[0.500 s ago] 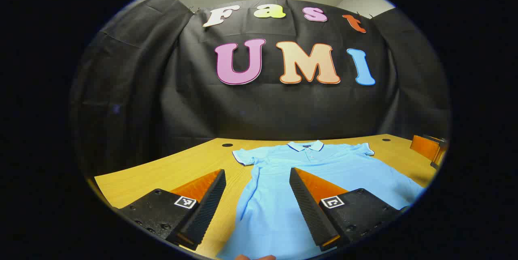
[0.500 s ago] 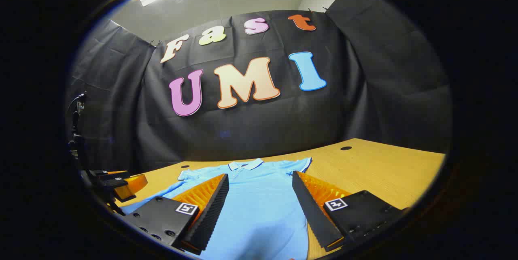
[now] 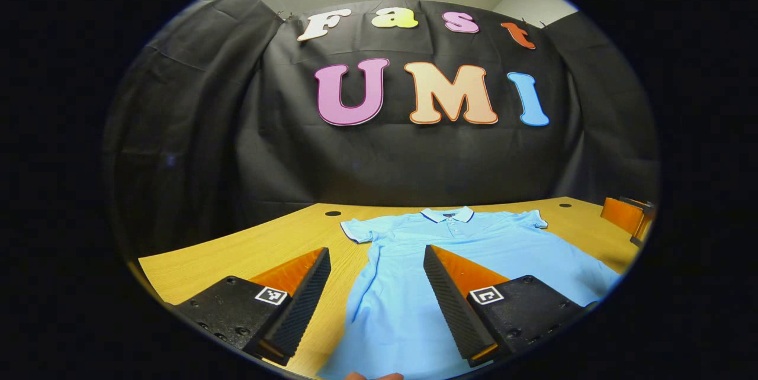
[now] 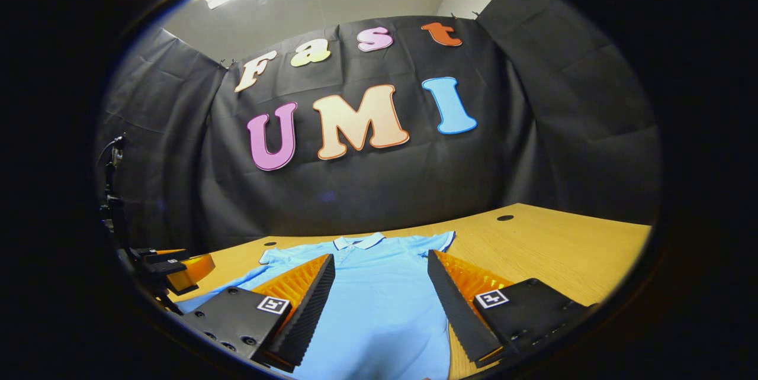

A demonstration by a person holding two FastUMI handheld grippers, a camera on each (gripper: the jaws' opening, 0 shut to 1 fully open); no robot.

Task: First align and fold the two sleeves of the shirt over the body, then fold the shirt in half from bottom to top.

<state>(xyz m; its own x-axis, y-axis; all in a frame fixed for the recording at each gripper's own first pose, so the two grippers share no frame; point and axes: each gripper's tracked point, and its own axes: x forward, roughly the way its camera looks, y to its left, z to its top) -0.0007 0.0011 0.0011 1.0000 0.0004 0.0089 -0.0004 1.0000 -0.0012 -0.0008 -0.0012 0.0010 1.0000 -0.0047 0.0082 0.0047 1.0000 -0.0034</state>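
Note:
A light blue polo shirt (image 3: 468, 244) lies flat and face up on the wooden table (image 3: 260, 247), collar toward the back wall, both short sleeves spread out. My left gripper (image 3: 377, 297) hovers open above the shirt's left side and hem, nothing between its fingers. The same shirt (image 4: 379, 285) runs up the middle of the right gripper view, its collar (image 4: 358, 242) at the far end. My right gripper (image 4: 379, 303) hangs open over the shirt's lower body, holding nothing. The other gripper (image 4: 172, 264) shows at the left edge of the right gripper view.
Round cable holes (image 3: 333, 212) sit in the table near the back edge, another hole (image 4: 505, 218) at the far right. Bare wood (image 4: 562, 255) spreads to the right of the shirt. A stand with cables (image 4: 112, 190) rises at the left. A fingertip (image 3: 373, 376) peeks in below.
Both views have shifted very slightly; the grippers stay open and the shirt lies as before.

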